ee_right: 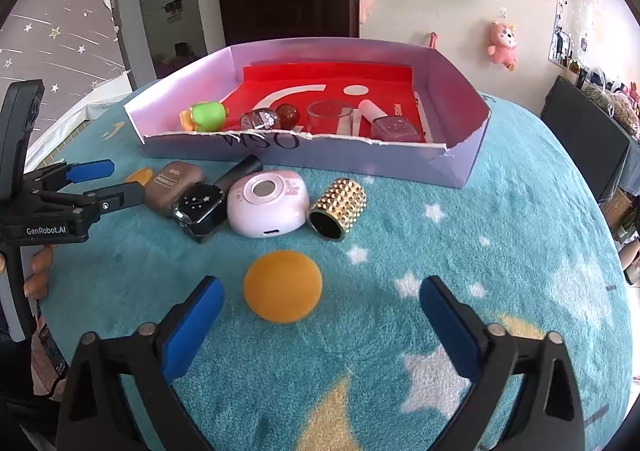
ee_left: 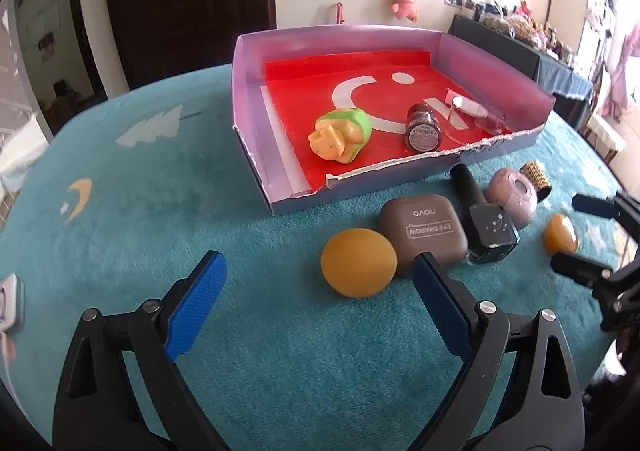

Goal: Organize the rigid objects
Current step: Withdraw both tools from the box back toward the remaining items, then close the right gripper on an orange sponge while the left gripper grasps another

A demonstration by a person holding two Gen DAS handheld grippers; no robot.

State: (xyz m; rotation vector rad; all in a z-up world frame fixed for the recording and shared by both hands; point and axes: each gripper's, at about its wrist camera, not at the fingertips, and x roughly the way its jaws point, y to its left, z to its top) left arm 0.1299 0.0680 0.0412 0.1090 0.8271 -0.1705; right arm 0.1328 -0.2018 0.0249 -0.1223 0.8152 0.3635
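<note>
My left gripper is open over the teal blanket. An orange ball lies just ahead between its tips, nearer the right finger, untouched. Behind that ball sit a brown eye shadow case, a dark nail polish bottle, a pink round device and a gold studded cylinder. My right gripper is open too, with a second orange ball lying free between its fingertips. The lavender box with a red lining holds a green toy, a dark jar, a clear glass and a pink polish bottle.
The box's near wall is torn and low. The left gripper enters the right wrist view from the left, with a hand below it. Open blanket lies to the right of the objects. Walls, a dark door and furniture stand beyond the table.
</note>
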